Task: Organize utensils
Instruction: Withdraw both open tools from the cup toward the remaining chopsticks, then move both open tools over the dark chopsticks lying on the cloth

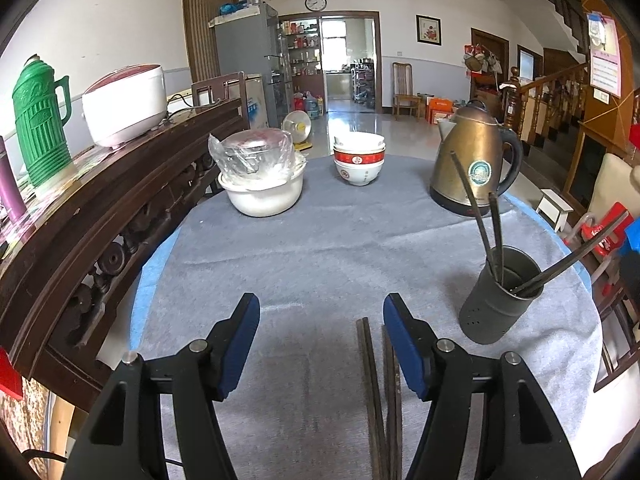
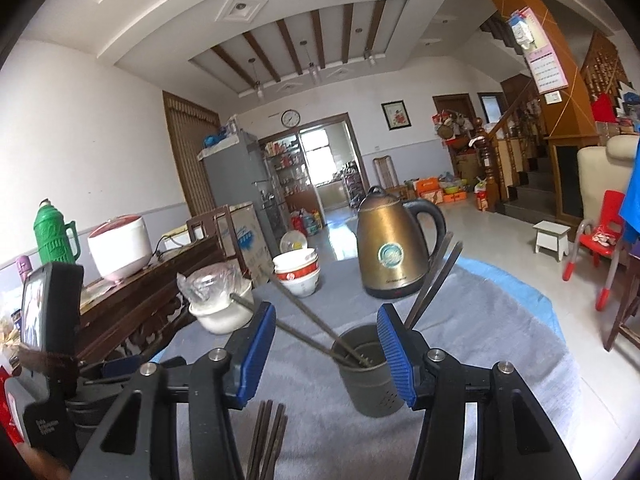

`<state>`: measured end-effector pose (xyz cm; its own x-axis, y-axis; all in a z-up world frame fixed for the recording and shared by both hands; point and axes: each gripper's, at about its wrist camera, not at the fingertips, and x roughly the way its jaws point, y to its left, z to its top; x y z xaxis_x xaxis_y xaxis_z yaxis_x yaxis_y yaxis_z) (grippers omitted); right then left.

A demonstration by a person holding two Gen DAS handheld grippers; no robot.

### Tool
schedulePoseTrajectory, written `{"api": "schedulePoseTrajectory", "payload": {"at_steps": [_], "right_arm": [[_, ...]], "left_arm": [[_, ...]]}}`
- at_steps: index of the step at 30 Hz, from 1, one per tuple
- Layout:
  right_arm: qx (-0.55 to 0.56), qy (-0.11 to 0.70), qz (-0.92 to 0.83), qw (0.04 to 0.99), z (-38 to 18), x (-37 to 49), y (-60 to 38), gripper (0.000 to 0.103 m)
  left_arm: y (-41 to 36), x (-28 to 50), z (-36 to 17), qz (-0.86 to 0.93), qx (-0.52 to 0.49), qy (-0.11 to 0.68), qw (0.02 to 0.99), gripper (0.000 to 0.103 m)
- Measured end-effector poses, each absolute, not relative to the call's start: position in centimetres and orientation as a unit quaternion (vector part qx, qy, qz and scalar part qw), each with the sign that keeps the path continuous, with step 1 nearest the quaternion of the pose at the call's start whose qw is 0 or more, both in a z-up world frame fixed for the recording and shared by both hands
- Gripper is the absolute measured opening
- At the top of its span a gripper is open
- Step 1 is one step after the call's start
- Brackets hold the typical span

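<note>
Dark chopsticks (image 1: 378, 396) lie on the grey cloth between and under my left gripper's (image 1: 321, 308) open fingers, close to the right finger. A dark grey utensil cup (image 1: 500, 294) stands to the right with several chopsticks leaning out of it. In the right wrist view the cup (image 2: 366, 372) stands just ahead of my open, empty right gripper (image 2: 326, 318), partly behind its right finger, and the loose chopsticks (image 2: 268, 436) lie below between the fingers. The left gripper's body (image 2: 52, 344) shows at the left edge there.
A bronze kettle (image 1: 474, 164), a stack of bowls (image 1: 359, 158) and a white basin holding a plastic-wrapped bowl (image 1: 262, 176) stand at the table's far side. A wooden sideboard (image 1: 100, 208) with a rice cooker and green thermos borders the left. A red chair (image 2: 600, 236) stands right.
</note>
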<state>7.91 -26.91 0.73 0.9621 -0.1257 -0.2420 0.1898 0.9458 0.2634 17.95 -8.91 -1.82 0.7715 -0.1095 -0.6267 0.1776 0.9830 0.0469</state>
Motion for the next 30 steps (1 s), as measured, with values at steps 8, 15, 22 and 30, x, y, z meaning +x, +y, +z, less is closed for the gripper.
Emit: {"api": "schedulePoseTrajectory", "payload": {"at_steps": [8,15,22,30], "right_arm": [[0.141,0.138,-0.064,0.978,-0.4,8.4,-25.7,0.057],[0.139,0.160,-0.050,0.976,-1.2,9.2,-24.7,0.057],[0.141,0.182,-0.041,0.972,-2.0,9.7,-24.1,0.057],[0.149,0.216,-0.030,0.965,-3.0,10.6,-23.8,0.057]], "left_arm": [[-8.1,18.3,-2.4,-0.067,0.051,0.335,0.938,0.065],[-7.6,18.5,-2.9,-0.059,0.052,0.343,0.936,0.065],[-7.0,18.6,-3.7,-0.052,0.050,0.355,0.932,0.065],[-6.5,18.8,-4.4,-0.045,0.048,0.367,0.928,0.065]]}}
